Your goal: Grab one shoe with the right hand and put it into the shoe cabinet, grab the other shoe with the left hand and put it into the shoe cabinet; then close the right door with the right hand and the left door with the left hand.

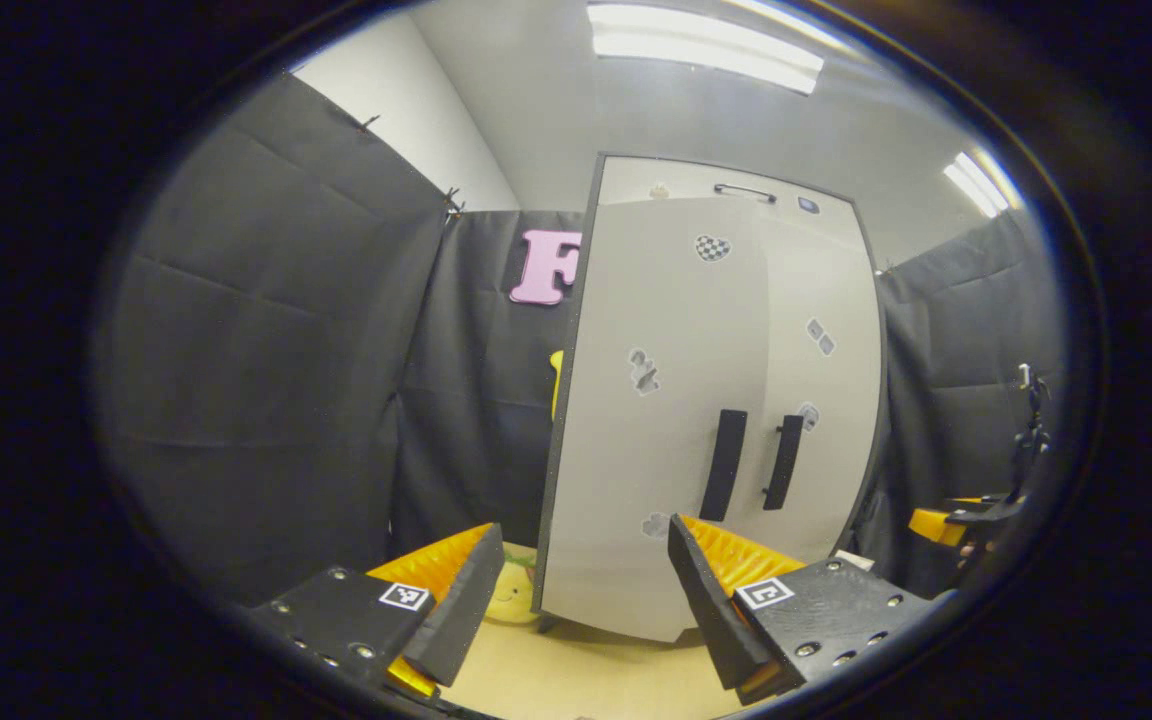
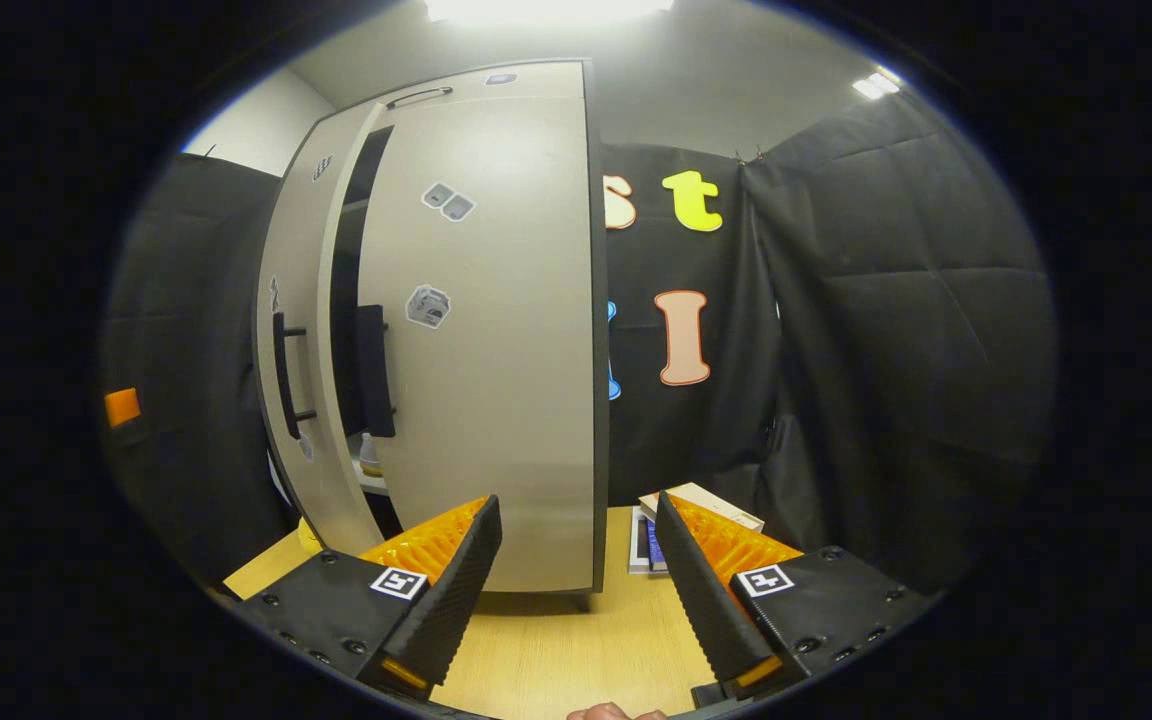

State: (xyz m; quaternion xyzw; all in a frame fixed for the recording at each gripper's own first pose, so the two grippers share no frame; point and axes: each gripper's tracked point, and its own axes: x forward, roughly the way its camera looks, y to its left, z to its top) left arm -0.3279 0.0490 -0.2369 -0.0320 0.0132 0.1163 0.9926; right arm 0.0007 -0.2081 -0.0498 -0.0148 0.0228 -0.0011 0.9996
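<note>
**Both grippers empty in front of the shoe cabinet**

Your left gripper sits at the bottom of the left gripper view with its fingers spread wide and nothing between them. Just above the gap stands the shoe cabinet, filling the centre of the frame; the left door and right door look nearly flush here, their dark handles side by side. At the right edge of that frame, a bit of your other gripper shows.

Your right gripper is likewise spread apart and holds nothing, low in the right gripper view over the wooden table. Above it, the right door takes up the frame's centre, and a dark gap separates it from the left door in the left half, so it stands ajar. Through the gap's lower end, something small rests on a shelf; you cannot tell whether it is a shoe.
</note>
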